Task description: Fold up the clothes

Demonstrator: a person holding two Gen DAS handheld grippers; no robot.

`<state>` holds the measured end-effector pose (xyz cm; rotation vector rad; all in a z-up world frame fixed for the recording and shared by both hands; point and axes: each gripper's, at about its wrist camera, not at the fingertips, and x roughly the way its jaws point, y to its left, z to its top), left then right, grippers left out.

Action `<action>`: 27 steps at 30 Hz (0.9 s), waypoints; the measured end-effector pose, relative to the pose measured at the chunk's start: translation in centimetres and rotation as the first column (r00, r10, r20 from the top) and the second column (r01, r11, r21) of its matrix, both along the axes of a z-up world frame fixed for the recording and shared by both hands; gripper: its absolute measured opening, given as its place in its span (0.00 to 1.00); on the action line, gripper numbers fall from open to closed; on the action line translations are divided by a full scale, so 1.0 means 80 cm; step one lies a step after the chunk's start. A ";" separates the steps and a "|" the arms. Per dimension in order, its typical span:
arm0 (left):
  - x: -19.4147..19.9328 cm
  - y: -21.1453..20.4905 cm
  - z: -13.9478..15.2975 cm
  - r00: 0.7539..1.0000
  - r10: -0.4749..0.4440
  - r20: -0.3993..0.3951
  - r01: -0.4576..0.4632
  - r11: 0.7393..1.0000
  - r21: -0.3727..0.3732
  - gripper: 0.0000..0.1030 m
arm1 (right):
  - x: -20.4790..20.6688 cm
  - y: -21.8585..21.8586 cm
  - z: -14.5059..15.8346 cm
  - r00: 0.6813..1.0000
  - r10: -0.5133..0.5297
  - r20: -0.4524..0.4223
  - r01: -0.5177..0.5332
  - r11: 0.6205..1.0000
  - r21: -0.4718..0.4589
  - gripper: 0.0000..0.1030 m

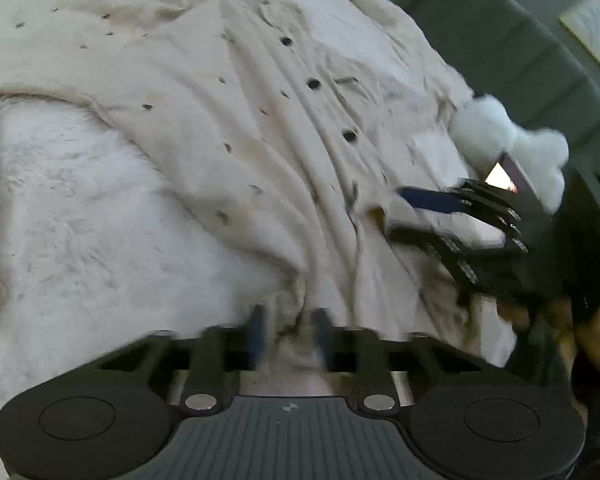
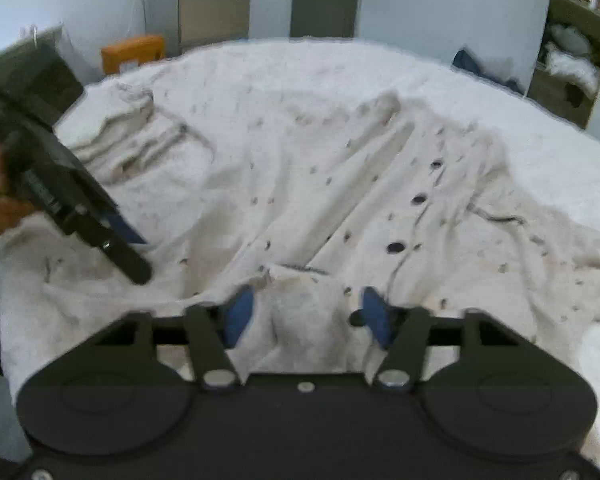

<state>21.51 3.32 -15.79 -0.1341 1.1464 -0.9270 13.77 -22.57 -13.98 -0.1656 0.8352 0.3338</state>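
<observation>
A cream button-up shirt (image 1: pixel 240 120) (image 2: pixel 340 200) with small dark specks and dark buttons (image 1: pixel 313 83) lies spread, front up, on a white fluffy bed cover (image 1: pixel 80 200). My left gripper (image 1: pixel 290 332) pinches a raised bunch of its hem between blurred fingers. The right wrist view shows it (image 2: pixel 138 256) at the shirt's left edge, held in a hand. My right gripper (image 2: pixel 308 312) holds its blue pads apart, and a thick bunch of hem fills the gap and touches both. From the left wrist view it (image 1: pixel 400 216) sits at the hem on the right.
A white plush toy (image 1: pixel 512 140) lies at the bed's edge beyond the right gripper. Past the bed (image 2: pixel 340 68) stand an orange box (image 2: pixel 134 52), a door and an open shelf unit (image 2: pixel 572 60) with bedding. A gloved hand (image 1: pixel 592 320) holds the right gripper.
</observation>
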 end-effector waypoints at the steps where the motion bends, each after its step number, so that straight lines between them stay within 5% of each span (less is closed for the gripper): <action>1: -0.004 0.006 0.002 1.000 -0.002 0.006 0.003 1.000 -0.011 0.04 | 0.003 0.000 -0.001 1.000 0.000 -0.001 0.000 1.000 -0.001 0.01; 4: -0.012 0.023 0.012 1.000 0.006 0.017 -0.005 0.999 -0.054 0.03 | -0.043 -0.012 0.009 0.997 0.017 0.076 -0.017 1.000 0.000 0.01; 8: -0.031 0.072 0.051 0.990 0.141 -0.010 -0.139 0.956 -0.258 0.01 | -0.121 -0.029 0.036 0.976 0.117 0.182 -0.120 0.993 0.005 0.01; 10: -0.041 0.089 0.055 0.980 0.191 -0.050 -0.198 0.935 -0.296 0.02 | -0.154 -0.031 0.040 0.964 0.190 0.187 -0.181 0.982 -0.061 0.01; 12: -0.051 0.094 0.055 0.977 0.206 -0.061 -0.215 0.939 -0.267 0.04 | -0.199 -0.032 0.037 0.941 0.330 0.075 -0.316 0.936 -0.156 0.02; 14: -0.064 0.089 0.046 0.976 0.214 -0.042 -0.219 0.963 -0.157 0.41 | -0.217 -0.035 0.038 0.922 0.386 0.026 -0.375 0.908 -0.187 0.09; 16: -0.074 0.089 0.034 0.974 0.225 -0.023 -0.226 0.973 -0.051 0.52 | -0.229 -0.047 0.046 0.918 0.397 0.018 -0.386 0.902 -0.196 0.23; 19: -0.080 0.088 0.009 0.971 0.237 -0.044 -0.237 0.971 0.003 0.57 | -0.229 -0.109 0.073 0.968 0.245 0.057 -0.234 0.961 -0.148 0.51; 22: -0.081 0.079 -0.030 0.950 0.286 -0.123 -0.286 0.958 0.014 0.56 | -0.219 -0.223 0.087 0.992 -0.106 0.068 0.106 0.994 0.001 0.54; 24: -0.080 0.076 -0.034 0.945 0.294 -0.144 -0.298 0.955 -0.004 0.28 | -0.212 -0.321 0.076 0.919 -0.394 -0.031 0.393 0.905 0.164 0.54; 25: -0.080 0.073 -0.038 0.936 0.302 -0.179 -0.310 0.950 -0.019 0.00 | -0.209 -0.350 0.064 0.878 -0.468 -0.102 0.479 0.849 0.224 0.54; 27: -0.084 0.064 -0.036 0.929 0.267 -0.258 -0.293 0.953 -0.069 0.00 | -0.203 -0.387 0.033 0.837 -0.501 -0.219 0.547 0.778 0.309 0.54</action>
